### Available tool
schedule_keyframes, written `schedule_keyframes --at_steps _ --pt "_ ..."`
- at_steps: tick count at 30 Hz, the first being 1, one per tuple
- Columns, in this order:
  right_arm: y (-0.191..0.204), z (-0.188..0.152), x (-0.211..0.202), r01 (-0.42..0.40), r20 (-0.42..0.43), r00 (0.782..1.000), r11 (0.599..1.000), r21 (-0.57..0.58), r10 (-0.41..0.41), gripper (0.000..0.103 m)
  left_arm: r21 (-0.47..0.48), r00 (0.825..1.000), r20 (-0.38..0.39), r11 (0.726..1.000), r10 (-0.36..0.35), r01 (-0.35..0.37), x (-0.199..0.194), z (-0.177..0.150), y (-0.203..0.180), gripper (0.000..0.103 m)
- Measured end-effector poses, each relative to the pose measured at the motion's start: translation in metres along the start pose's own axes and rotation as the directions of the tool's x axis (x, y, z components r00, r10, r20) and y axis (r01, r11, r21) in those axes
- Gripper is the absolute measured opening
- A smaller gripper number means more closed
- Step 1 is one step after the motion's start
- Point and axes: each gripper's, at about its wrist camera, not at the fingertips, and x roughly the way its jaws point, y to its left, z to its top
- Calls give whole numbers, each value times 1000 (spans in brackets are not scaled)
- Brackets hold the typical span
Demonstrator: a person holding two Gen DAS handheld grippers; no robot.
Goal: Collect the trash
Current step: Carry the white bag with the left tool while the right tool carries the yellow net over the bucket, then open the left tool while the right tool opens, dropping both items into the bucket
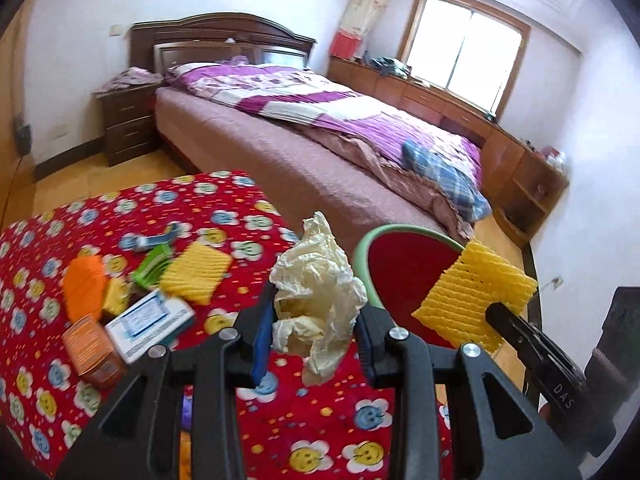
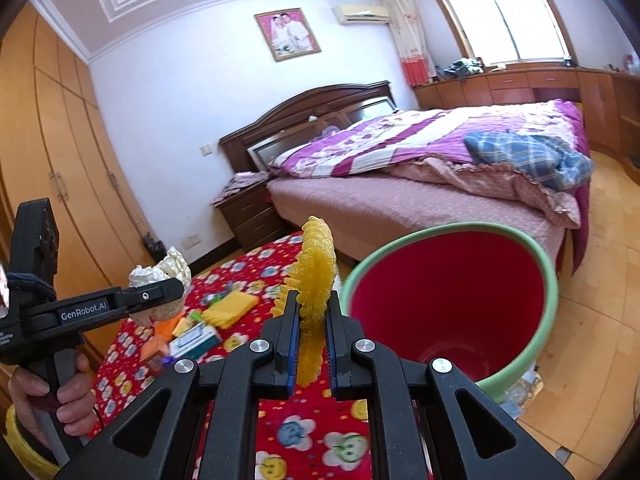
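While left tongs [image 1: 316, 320] (marked "GenRobot.AI") clamp crumpled paper [image 1: 316, 288], right tongs [image 2: 312, 344] pinch yellow foam [image 2: 314, 280].

A crumpled cream paper wad [image 1: 316, 300] sits clamped between the left fingers [image 1: 262, 336], bulging above their tips. A yellow ribbed foam net [image 2: 314, 292] stands edge-on between the right fingers [image 2: 292, 344]. The red, green-rimmed bin [image 2: 450, 304] gapes just beyond and right of those tips.

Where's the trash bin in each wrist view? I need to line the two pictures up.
Left wrist: the bin sits lower right of centre, beyond the crumpled paper, partly behind the yellow foam net.
Right wrist: the bin fills the lower right, just right of the foam net.
Shared landmark: the bed behind it.
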Motion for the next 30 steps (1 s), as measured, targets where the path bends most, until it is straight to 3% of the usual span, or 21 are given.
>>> schedule_keyframes --at_steps 14,25,30 --pt "-58 -5 12 157 -26 987 986 51 -156 11 109 989 -97 987 -108 119 78 -2 -62 36" --pt "-100 -17 32 233 -99 970 966 113 -223 14 159 979 -167 976 -119 146 128 -13 -84 36" --pt "-105 -17 34 255 -100 965 960 116 -244 14 198 983 -158 972 -97 128 134 -17 -91 51"
